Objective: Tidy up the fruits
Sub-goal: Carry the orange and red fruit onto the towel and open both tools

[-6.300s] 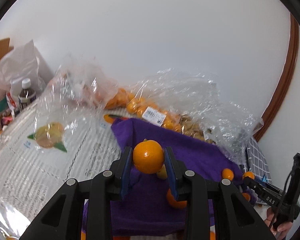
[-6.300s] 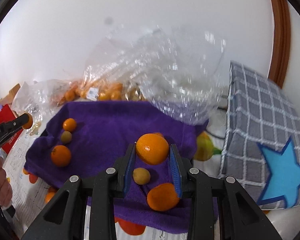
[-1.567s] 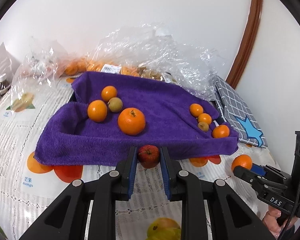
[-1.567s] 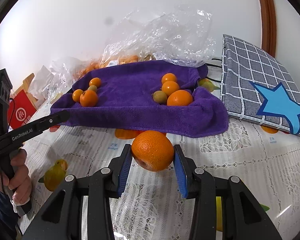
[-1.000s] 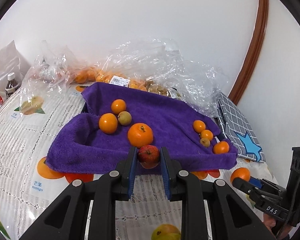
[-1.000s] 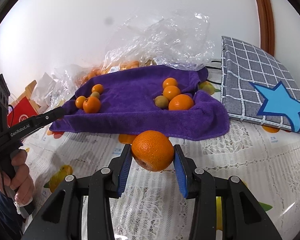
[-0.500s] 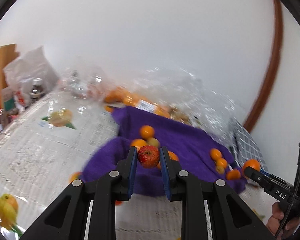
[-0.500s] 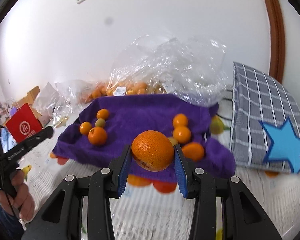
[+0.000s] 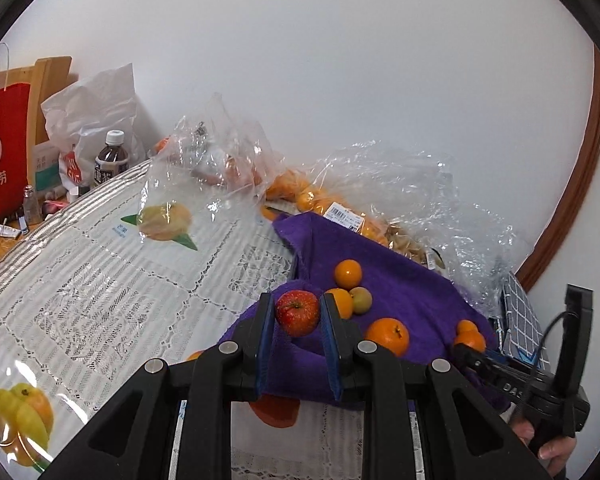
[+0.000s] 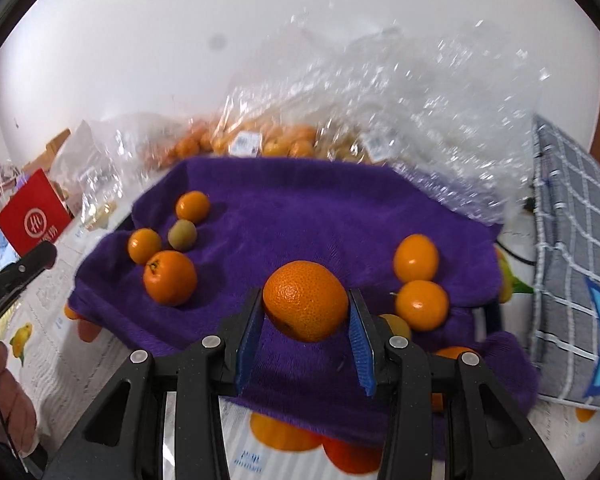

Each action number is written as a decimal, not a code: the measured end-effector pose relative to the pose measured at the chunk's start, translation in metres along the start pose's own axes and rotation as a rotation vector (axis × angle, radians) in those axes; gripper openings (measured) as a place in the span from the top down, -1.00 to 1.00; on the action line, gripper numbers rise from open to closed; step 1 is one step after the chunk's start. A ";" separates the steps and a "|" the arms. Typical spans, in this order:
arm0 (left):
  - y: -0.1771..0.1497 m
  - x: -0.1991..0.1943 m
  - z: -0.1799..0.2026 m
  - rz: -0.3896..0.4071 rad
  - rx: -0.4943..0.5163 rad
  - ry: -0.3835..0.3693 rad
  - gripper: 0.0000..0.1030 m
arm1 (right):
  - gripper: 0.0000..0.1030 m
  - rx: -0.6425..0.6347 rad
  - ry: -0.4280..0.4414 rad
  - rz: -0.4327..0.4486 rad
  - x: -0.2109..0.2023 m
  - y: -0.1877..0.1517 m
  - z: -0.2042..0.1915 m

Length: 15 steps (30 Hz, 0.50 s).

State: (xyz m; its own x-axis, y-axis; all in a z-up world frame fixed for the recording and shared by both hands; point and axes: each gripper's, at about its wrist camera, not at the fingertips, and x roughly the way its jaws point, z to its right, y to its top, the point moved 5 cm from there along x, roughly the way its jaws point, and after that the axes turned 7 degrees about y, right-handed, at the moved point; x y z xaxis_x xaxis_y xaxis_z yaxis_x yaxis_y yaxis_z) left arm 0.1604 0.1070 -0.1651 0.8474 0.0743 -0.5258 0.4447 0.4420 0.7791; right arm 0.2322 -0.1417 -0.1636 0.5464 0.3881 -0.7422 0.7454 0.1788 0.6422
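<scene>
A small red apple is clamped between the blue-padded jaws of the left gripper and is held above the near left edge of the purple towel. A large orange is clamped in the jaws of the right gripper over the towel's middle front. On the towel, two fruit groups are laid out: four pieces at the left (one greenish) and several oranges at the right. Clear plastic bags holding more fruit are seen behind, and a grey checked cushion lies on the surface beside the towel.
</scene>
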 end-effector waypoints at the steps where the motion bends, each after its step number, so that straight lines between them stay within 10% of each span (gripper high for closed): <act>1: -0.001 0.002 0.001 -0.010 0.003 -0.003 0.57 | 0.20 0.008 -0.001 -0.011 0.005 0.000 0.002; 15: 0.004 0.045 0.041 -0.205 0.099 -0.075 0.57 | 0.19 -0.007 0.014 -0.044 0.013 -0.007 -0.001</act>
State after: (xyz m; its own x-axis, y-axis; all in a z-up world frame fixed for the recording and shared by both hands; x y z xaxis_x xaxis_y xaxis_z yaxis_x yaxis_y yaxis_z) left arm 0.2127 0.0754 -0.1716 0.7541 -0.0766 -0.6522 0.6327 0.3507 0.6904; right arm 0.2332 -0.1369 -0.1774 0.5074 0.3928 -0.7670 0.7660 0.2021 0.6102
